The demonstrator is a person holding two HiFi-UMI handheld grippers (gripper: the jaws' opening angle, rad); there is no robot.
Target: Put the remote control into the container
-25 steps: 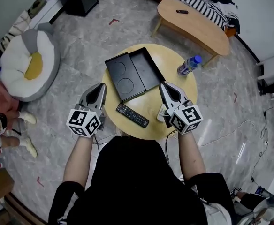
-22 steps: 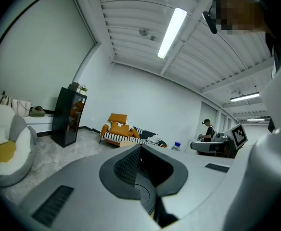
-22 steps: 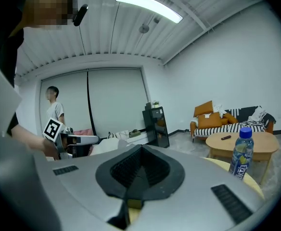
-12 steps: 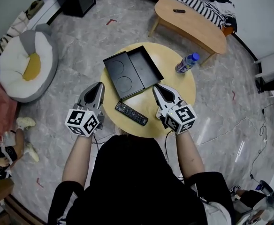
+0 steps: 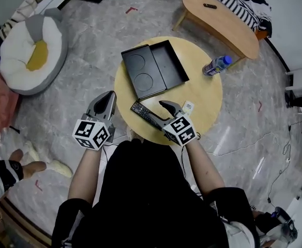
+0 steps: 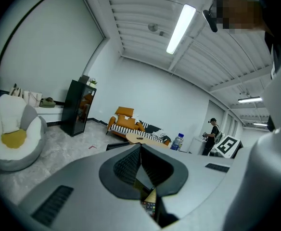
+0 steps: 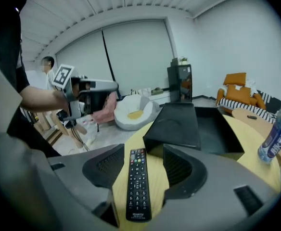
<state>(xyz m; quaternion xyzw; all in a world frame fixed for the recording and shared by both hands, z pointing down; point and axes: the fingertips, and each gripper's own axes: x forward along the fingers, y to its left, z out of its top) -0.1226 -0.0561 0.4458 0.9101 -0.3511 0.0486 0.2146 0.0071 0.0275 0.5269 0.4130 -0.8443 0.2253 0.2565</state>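
Since the earlier frame the right gripper (image 7: 141, 154) has dropped toward frame centre. Its jaws have just been opening and now straddle, without pressing, the slim black remote control (image 5: 141, 110) on the round light-wood table (image 5: 202, 94), below the black open box container (image 5: 167, 61). The left gripper (image 5: 108, 98) stays closed and empty.

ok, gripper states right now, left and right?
Left gripper: shut, holding nothing.
Right gripper: open, its jaws have just been opening; the remote control lies between them, not gripped.
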